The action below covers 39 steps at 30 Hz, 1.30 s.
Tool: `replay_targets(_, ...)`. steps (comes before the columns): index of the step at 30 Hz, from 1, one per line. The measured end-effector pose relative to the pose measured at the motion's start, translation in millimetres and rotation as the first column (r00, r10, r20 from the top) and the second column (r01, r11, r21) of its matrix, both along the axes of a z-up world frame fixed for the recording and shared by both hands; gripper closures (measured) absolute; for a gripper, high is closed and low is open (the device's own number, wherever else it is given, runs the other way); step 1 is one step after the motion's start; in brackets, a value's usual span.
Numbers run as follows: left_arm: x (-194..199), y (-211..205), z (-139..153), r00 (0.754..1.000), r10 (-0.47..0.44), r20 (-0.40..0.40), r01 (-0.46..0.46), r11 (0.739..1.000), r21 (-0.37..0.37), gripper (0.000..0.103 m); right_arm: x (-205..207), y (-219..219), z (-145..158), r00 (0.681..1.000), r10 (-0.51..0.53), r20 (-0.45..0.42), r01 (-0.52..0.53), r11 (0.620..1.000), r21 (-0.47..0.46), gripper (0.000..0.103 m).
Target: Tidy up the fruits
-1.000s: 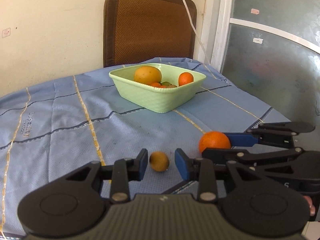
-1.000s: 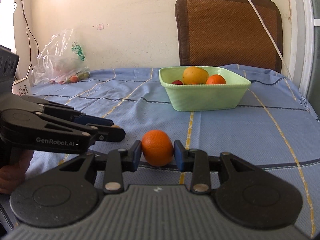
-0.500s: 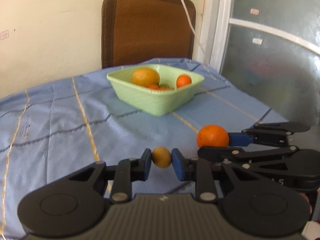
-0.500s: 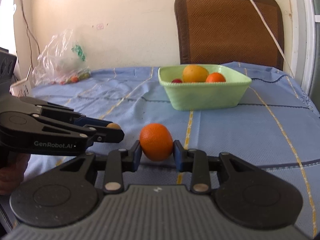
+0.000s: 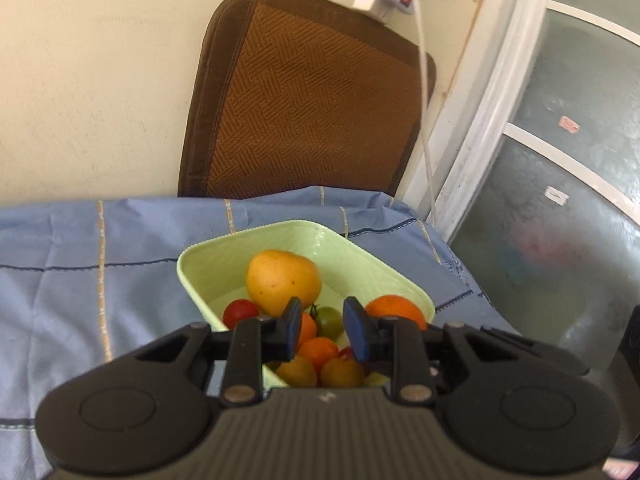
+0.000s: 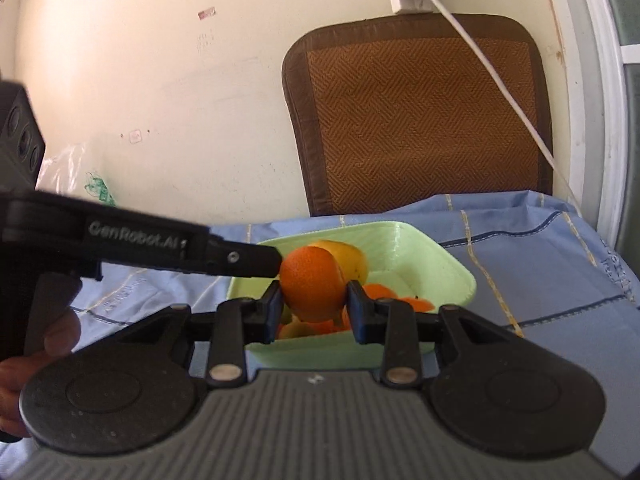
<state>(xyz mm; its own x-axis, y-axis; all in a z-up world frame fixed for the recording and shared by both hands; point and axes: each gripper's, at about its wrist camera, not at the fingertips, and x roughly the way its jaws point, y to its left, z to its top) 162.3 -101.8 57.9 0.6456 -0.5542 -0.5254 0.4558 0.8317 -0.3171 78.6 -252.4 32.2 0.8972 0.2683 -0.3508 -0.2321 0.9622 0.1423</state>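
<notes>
While poised over the pale green bowl, grips the orange squarely between the blue pads of the right gripper, one pad on each flank, with the fruit bulging up above the fingertips. Holds it clear of the blue tablecloth, above the near part of the bowl and the heap of small fruit inside.

Shows the left gripper with jaws drawn narrow and nothing between the pads. Looks down through that gap onto a green tomato lying in the bowl, with a large yellow fruit just behind it, a red tomato to the left, and small orange and yellow fruits heaped against the near wall, under the fingers.

From the right wrist, reaches in from the left with the left gripper's tip, right beside the orange's peel; cannot tell whether touching.
</notes>
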Motion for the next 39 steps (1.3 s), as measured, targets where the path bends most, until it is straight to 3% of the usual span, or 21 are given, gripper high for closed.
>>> replay_targets(4,14,9,-6,0.998,0.037,-0.057,-0.04,0.998,-0.053,0.077,0,2,0,1.0,-0.02,0.018,0.02,1.0,-0.012,0.064)
replay_targets(6,12,20,-5,0.997,0.054,-0.061,-0.06,0.994,-0.091,0.069,-6,-8,5,0.998,-0.024,0.054,0.022,0.999,0.031,0.058)
replay_targets(10,0,42,4,0.994,0.088,-0.057,-0.095,0.986,-0.135,0.069,-20,-26,10,0.993,-0.084,0.078,0.074,0.991,0.113,0.058)
replay_targets(17,-42,67,18,0.995,0.102,-0.023,-0.104,0.981,-0.163,0.069,-60,-51,-2,0.984,-0.176,0.015,0.166,0.949,0.268,0.058)
replay_targets(19,-61,68,19,0.993,0.114,0.002,-0.113,0.986,-0.125,0.069,-72,-49,-9,0.987,-0.161,-0.012,0.157,0.943,0.294,0.058)
replay_targets(22,-90,61,16,0.986,0.149,0.069,-0.149,0.989,-0.009,0.053,-84,-37,-19,0.991,-0.112,-0.068,0.127,0.944,0.305,0.058)
replay_targets(23,-101,58,14,0.982,0.163,0.096,-0.167,0.985,0.034,0.047,-89,-31,-21,0.992,-0.098,-0.081,0.118,0.949,0.292,0.058)
replay_targets(25,-120,53,10,0.976,0.177,0.128,-0.191,0.976,0.103,0.046,-97,-18,-24,0.992,-0.081,-0.101,0.106,0.957,0.27,0.058)
replay_targets(28,-142,50,3,0.972,0.196,0.131,-0.216,0.962,0.169,0.036,-110,-3,-29,0.989,-0.061,-0.134,0.094,0.962,0.258,0.058)
replay_targets(30,-156,49,0,0.966,0.214,0.142,-0.24,0.95,0.199,0.003,-117,5,-29,0.988,-0.064,-0.138,0.096,0.966,0.241,0.058)
replay_targets(34,-181,43,2,0.953,0.23,0.198,-0.279,0.922,0.269,0.0,-129,14,-28,0.982,-0.088,-0.168,0.128,0.962,0.241,0.057)
replay_targets(39,-197,43,0,0.953,0.239,0.189,-0.287,0.91,0.299,0.0,-138,17,-30,0.97,-0.13,-0.207,0.18,0.952,0.247,0.056)
